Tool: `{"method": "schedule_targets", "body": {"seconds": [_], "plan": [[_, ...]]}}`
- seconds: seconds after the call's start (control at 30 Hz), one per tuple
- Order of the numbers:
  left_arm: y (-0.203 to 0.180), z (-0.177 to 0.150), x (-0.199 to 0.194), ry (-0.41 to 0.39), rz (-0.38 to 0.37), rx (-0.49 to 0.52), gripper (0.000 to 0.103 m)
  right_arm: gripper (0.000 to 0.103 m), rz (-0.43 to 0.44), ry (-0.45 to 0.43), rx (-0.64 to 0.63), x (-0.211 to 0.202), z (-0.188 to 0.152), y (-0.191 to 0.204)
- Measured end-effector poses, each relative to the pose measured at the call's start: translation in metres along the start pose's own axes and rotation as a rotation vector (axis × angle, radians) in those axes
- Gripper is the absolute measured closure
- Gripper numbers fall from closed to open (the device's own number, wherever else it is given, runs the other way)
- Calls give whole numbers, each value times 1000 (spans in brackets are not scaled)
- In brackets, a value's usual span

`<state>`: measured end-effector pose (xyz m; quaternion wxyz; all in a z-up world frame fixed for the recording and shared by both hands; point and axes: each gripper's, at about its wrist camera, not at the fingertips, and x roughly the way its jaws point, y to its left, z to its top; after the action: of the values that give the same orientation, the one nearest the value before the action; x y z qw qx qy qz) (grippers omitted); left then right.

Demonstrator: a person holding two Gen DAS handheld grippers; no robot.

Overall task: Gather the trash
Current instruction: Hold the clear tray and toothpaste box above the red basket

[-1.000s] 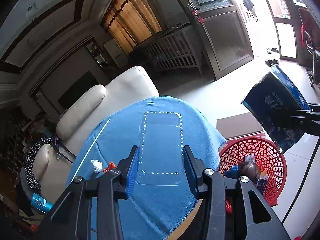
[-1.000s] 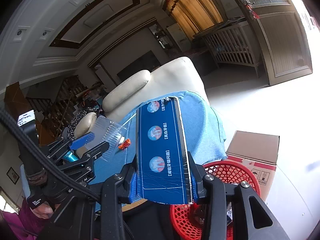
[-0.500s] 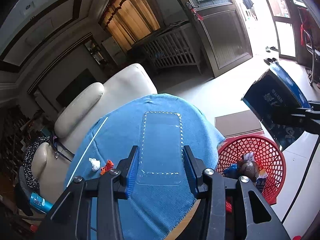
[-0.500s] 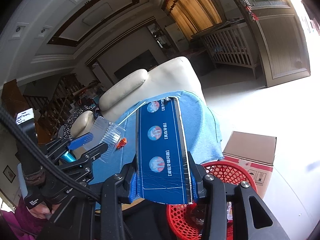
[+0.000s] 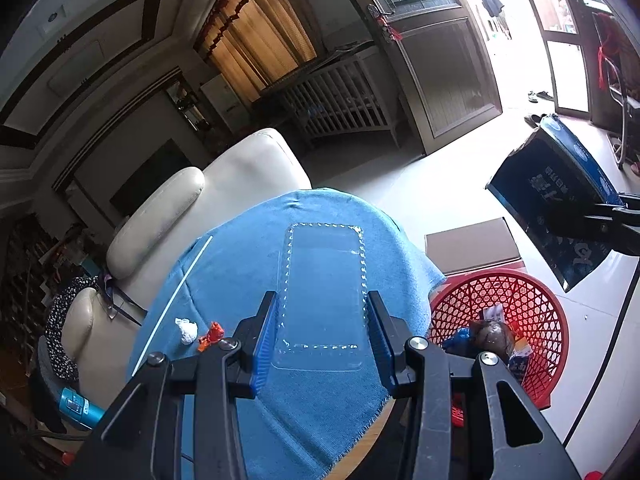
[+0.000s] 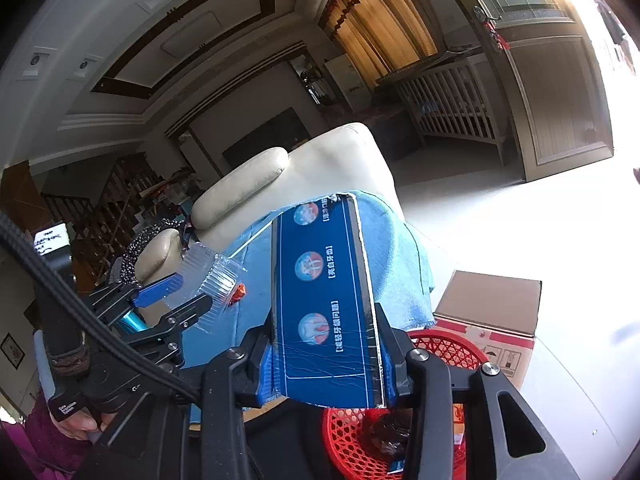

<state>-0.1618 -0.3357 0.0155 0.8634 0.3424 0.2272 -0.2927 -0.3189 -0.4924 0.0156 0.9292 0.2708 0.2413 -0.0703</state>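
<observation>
My left gripper [image 5: 322, 326] is shut on a clear plastic tray [image 5: 323, 280] and holds it above the blue-clothed table [image 5: 240, 272]. The tray also shows in the right wrist view [image 6: 208, 276]. My right gripper [image 6: 324, 344] is shut on a flat blue toothpaste box [image 6: 322, 296], held up over the red mesh basket [image 6: 444, 354]. The box shows in the left wrist view [image 5: 560, 196] above the basket [image 5: 532, 304], which holds several bits of trash. On the cloth lie a white paper wad [image 5: 186, 330], an orange wrapper [image 5: 211, 335] and a white straw [image 5: 176, 296].
A cardboard carton [image 5: 472, 246] stands on the floor behind the basket. A cream armchair [image 5: 224, 184] is behind the table. A teal bottle [image 5: 80, 404] lies low at the left. Pale tiled floor [image 5: 440, 184] runs to the doors.
Both grippers keep their loads. The left view has shifted slightly, and the blue box sits a little higher over the basket.
</observation>
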Motion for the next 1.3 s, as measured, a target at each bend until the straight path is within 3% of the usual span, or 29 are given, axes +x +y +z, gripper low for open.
{"method": "schedule_targets", "body": {"seconds": [1.3], "plan": [[-17,1,14,52,-32,17,58,58,-38,34,34,8,-1,-20]]}}
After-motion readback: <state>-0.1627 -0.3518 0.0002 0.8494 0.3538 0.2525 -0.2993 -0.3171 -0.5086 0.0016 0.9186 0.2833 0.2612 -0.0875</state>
